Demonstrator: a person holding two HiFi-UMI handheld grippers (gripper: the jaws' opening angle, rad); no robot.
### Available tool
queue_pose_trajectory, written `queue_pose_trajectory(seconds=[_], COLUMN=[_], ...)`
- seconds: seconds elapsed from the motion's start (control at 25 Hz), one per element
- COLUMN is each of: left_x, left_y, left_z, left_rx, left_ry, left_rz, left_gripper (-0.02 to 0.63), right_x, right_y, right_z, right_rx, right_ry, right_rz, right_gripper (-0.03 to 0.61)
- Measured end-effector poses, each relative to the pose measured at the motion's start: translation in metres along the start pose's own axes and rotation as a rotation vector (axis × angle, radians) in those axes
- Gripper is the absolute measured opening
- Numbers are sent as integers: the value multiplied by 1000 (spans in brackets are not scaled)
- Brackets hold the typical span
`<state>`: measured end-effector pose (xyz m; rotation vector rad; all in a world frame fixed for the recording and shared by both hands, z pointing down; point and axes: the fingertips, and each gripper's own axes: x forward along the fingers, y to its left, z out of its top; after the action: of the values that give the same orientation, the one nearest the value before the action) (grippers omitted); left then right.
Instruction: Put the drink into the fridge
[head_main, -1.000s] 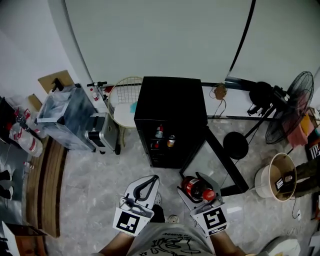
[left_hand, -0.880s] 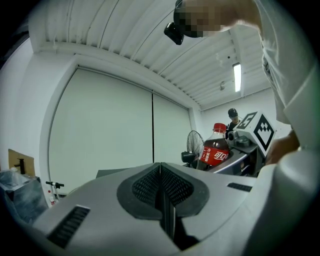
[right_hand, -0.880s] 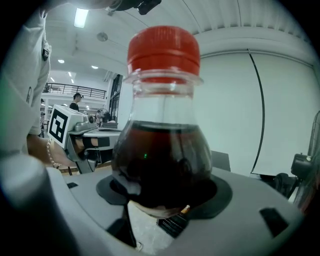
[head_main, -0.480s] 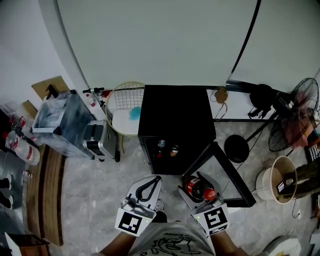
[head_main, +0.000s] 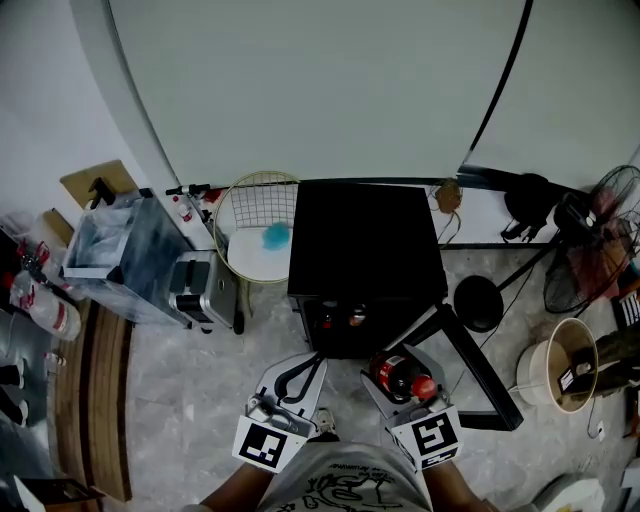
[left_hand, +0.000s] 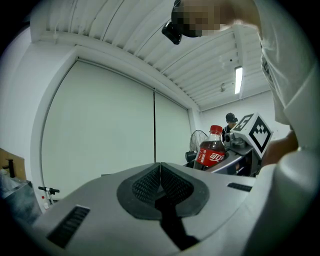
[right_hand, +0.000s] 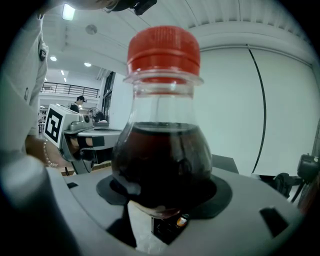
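Half done: the right gripper (head_main: 396, 366) grasps the cola bottle (head_main: 400, 380) just near the open fridge (head_main: 366, 250). The left gripper (head_main: 306, 362) is clenched on nothing; setting the bottle inside remains

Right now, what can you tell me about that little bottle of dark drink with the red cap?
It is a small clear plastic bottle with a red screw cap and a red label with white lettering, filled to its shoulder with dark cola-coloured drink. It stands roughly upright, clamped round its body by the jaws of the right handheld gripper, just in front of the low black fridge, whose door is open. Nothing else touches it.
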<state>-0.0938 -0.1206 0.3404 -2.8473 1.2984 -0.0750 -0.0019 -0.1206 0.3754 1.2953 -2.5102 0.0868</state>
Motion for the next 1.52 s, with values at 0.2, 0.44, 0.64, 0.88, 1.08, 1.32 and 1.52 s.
queue_pose_trajectory(seconds=[0.2, 0.44, 0.64, 0.88, 1.08, 1.32, 1.52], left_x=[8, 20, 36, 41, 40, 40, 42], left_y=[12, 11, -1, -9, -9, -13, -12], left_z=[-1, 2, 4, 5, 1, -5, -11], left_rx=[4, 5, 13, -3, 4, 7, 6], left_ry=[3, 6, 11, 17, 34, 37, 46], left_rz=[-5, -5, -10, 5, 4, 1, 6], left_gripper=[21, 21, 21, 21, 21, 21, 21], right_x=[14, 16, 11, 8, 10, 9, 11], right_y=[-4, -15, -30, -42, -41, -40, -38], right_z=[5, 9, 12, 3, 1, -5, -11], right_rx=[0, 29, 19, 3, 5, 2, 10], right_ry=[-10, -22, -22, -2, 19, 1, 30], right_rz=[1, 16, 19, 29, 36, 39, 44], right_gripper=[308, 308, 308, 308, 308, 308, 308])
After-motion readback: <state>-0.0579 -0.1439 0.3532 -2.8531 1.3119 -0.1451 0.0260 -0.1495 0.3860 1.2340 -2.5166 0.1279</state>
